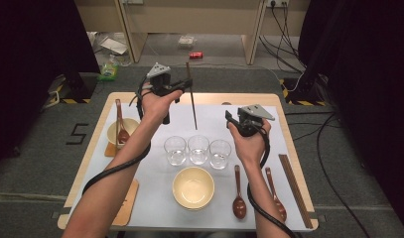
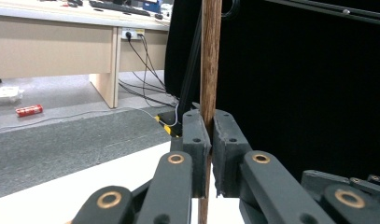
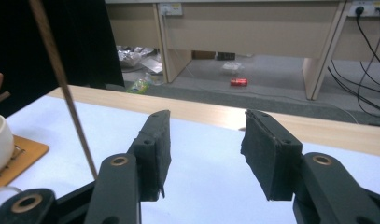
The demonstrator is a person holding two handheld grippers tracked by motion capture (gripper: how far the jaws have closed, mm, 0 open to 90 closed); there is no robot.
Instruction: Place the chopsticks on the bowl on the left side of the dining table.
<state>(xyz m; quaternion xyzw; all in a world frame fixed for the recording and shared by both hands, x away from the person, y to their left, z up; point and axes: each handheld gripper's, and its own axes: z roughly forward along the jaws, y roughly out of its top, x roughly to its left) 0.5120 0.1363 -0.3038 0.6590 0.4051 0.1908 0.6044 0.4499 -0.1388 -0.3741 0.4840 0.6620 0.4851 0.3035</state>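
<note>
The left gripper (image 2: pixel 210 149) had its two black jaws clamped on a thin dark brown wooden chopstick (image 2: pixel 210 60), which ran nearly upright through the centre of the left gripper view. In the high view the same chopstick (image 1: pixel 192 96) stood in the upper middle of the frame, its lower tip close to the white table mat (image 1: pixel 155 198), held by the left gripper (image 1: pixel 185 88) just left of it.

The right gripper (image 3: pixel 204 154) had its jaws spread apart with nothing between the pads; in the high view it (image 1: pixel 231 120) sat right of centre, well apart from the chopstick. In the right gripper view the chopstick (image 3: pixel 61 79) slanted down the left side of the frame.

Below the grippers, three clear drinking glasses (image 1: pixel 198 148) stood in a row at the frame's centre, with a cream round bowl (image 1: pixel 193 187) just beneath them. Two brown wooden spoons (image 1: pixel 238 193) lay at lower right, beside a pair of dark chopsticks (image 1: pixel 294 188) near the table's right edge. At the left, a second cream bowl (image 1: pixel 119 131) on an orange coaster held a brown spoon.
</note>
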